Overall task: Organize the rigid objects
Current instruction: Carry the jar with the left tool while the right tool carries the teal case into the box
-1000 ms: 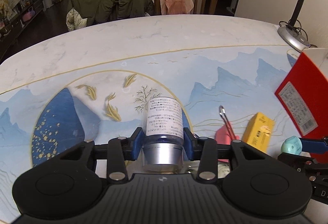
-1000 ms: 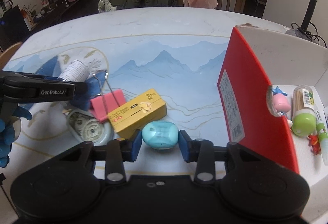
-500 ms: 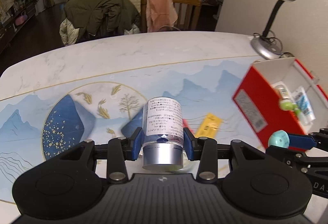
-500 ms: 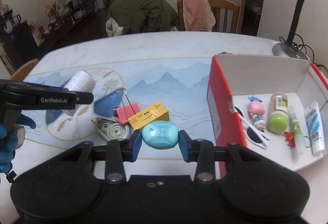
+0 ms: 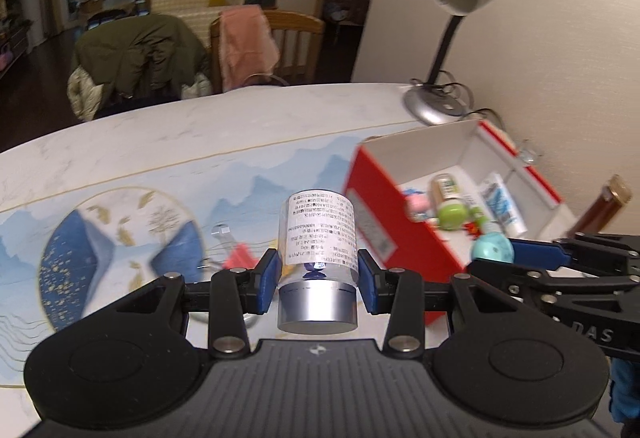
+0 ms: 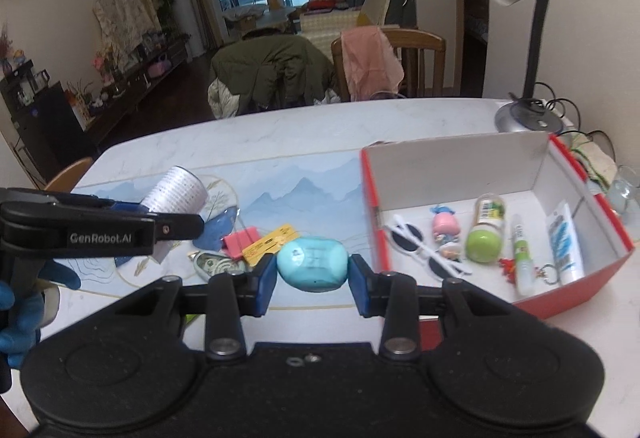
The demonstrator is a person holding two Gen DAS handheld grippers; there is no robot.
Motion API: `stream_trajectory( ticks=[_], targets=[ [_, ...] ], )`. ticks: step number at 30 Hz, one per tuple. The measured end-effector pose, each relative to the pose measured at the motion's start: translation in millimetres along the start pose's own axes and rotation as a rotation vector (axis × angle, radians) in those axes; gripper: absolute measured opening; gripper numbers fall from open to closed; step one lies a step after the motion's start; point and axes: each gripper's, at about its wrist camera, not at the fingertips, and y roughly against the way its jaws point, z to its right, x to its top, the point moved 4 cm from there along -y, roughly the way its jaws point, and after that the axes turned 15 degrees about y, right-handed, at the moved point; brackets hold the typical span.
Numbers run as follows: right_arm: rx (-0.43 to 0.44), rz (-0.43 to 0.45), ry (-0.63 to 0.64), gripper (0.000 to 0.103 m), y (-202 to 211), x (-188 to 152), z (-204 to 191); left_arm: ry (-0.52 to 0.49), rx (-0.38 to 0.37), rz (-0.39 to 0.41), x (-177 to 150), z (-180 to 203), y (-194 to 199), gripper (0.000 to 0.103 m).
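My left gripper (image 5: 318, 280) is shut on a white-labelled bottle with a silver cap (image 5: 318, 238), held in the air above the table, left of the red box (image 5: 384, 226). The bottle also shows in the right wrist view (image 6: 176, 191). My right gripper (image 6: 313, 274) is shut on a turquoise rounded case (image 6: 312, 264), held above the table just left of the red box (image 6: 370, 205). The case also shows in the left wrist view (image 5: 492, 248). The box holds white sunglasses (image 6: 416, 246), a pink figurine (image 6: 444, 228), a green-capped jar (image 6: 486, 234), a glue stick (image 6: 522, 258) and a tube (image 6: 564, 242).
On the table left of the box lie a pink binder clip (image 6: 240, 242), a yellow box (image 6: 272, 244) and a tape measure (image 6: 214, 264). A desk lamp (image 6: 528, 37) stands behind the box. Chairs with clothes (image 6: 276, 69) stand at the far edge.
Both grippers have risen with their objects and moved right toward the red box. More of the box interior shows in both views.
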Motion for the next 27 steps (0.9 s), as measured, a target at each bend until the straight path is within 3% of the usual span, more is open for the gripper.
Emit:
stream_trajectory(
  ticks=[12, 27],
  targets=[
    [-0.022, 0.001, -0.032, 0.038, 13, -21, 73, -0.048, -0.02, -0.043, -20, 80, -27, 0.041],
    [-0.069, -0.022, -0.081, 0.038, 8, -45, 163, -0.109, 0.004, -0.104, -31, 152, -81, 0.041]
  ],
)
